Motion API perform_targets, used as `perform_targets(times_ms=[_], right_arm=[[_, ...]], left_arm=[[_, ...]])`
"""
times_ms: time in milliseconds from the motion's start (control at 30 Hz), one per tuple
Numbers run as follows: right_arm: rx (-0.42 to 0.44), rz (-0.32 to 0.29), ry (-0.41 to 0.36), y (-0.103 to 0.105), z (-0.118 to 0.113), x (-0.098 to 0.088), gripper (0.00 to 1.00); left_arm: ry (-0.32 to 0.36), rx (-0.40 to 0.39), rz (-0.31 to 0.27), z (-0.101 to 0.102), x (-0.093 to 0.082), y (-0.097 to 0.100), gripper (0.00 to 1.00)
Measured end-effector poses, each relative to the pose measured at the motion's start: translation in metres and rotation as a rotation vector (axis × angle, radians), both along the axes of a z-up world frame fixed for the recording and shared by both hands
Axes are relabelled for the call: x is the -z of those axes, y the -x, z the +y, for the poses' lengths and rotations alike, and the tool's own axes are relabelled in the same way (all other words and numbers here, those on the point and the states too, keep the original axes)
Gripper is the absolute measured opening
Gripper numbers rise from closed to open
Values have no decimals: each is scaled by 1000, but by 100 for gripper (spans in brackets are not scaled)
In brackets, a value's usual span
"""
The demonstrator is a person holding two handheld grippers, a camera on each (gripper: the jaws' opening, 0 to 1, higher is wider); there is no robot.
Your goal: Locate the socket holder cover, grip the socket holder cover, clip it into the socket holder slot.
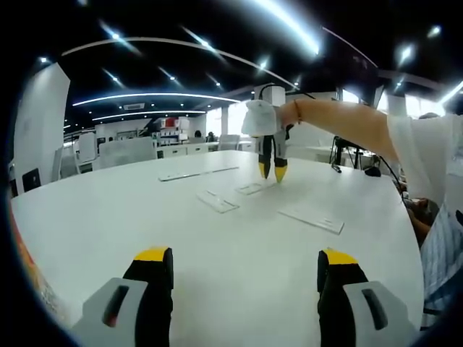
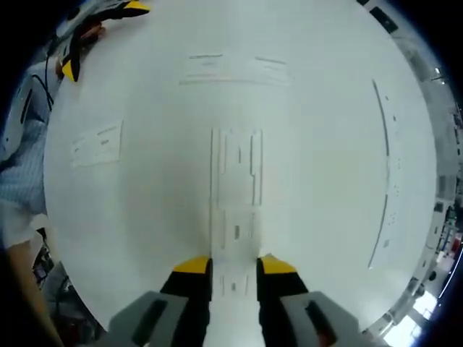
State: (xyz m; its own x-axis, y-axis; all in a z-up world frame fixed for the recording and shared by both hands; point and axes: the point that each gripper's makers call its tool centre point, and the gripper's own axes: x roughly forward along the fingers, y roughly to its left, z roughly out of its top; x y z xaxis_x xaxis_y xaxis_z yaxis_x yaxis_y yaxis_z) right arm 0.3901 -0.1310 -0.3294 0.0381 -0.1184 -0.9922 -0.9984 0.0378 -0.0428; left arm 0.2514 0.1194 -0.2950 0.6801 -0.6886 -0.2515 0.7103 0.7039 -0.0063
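Observation:
A long clear socket holder cover [image 2: 235, 188] lies flat on the white table [image 2: 325, 217]. Its near end sits between my right gripper's [image 2: 235, 266] yellow-tipped jaws, which press against its two long edges. In the left gripper view that right gripper [image 1: 273, 172] points straight down at the same clear piece [image 1: 251, 188], held by a person's hand. Low over the near part of the table [image 1: 87, 217], my left gripper [image 1: 244, 256] is wide open with nothing between its jaws. It also shows far off as the left gripper [image 2: 101, 36].
Other clear plastic pieces lie around: one [image 1: 217, 201] toward the left gripper, a flat plate [image 1: 311, 217] to the side, and a long thin rail [image 1: 195, 173] beyond. The person's sleeve [image 1: 427, 166] is at the table's right edge. Chairs and desks stand behind.

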Motion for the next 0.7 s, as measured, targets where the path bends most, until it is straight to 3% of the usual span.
perform_targets(times_ms=[567,700], right_arm=[[5,-1,-23,5,1,1,26],[34,1,-64,4,4,-3,30]], left_arm=[[4,7,-6,-2,-1,3,82],[14,4,-12,-1,-3,3,82]])
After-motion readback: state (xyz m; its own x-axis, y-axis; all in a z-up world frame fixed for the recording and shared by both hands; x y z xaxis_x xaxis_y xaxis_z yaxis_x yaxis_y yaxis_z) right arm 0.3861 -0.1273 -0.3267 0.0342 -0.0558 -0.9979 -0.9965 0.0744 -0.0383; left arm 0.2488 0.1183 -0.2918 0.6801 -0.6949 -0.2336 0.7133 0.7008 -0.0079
